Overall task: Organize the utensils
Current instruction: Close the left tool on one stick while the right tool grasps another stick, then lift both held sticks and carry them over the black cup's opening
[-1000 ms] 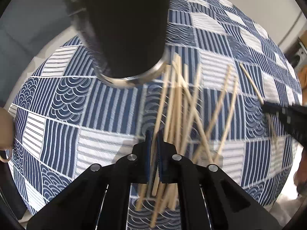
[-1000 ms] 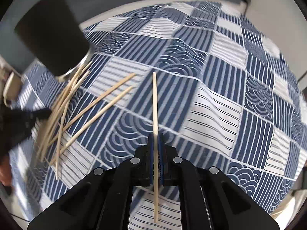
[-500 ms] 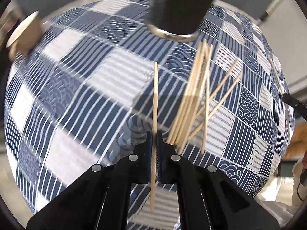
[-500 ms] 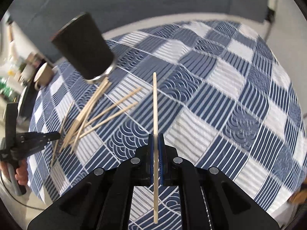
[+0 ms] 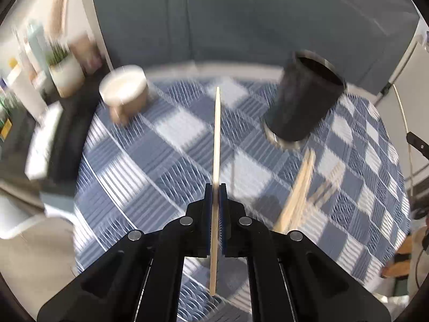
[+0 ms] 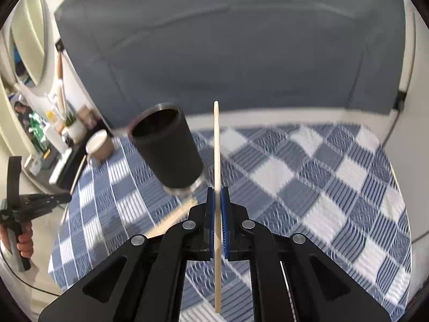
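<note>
My left gripper (image 5: 215,187) is shut on a pale wooden chopstick (image 5: 217,139), held high above the blue-and-white checked tablecloth (image 5: 166,155). A tall black cup (image 5: 303,99) with a metal base stands to the right of that stick, its mouth open. Several more chopsticks (image 5: 300,193) lie in a blurred bunch below the cup. My right gripper (image 6: 217,191) is shut on a second chopstick (image 6: 216,147), which points up beside the black cup (image 6: 167,147). The left gripper (image 6: 40,201) shows at the far left of the right wrist view, in a hand.
A tan paper cup (image 5: 124,94) with a white inside sits at the table's far left edge, also the tan cup (image 6: 99,145). Bottles and a potted plant (image 5: 64,72) crowd a shelf beyond it. A grey sofa (image 6: 228,53) backs the table.
Both grippers have risen well above the cloth, each with one chopstick pinched. The left gripper lifted its stick out of the pile and rolled; the black cup now appears upright and farther off.
</note>
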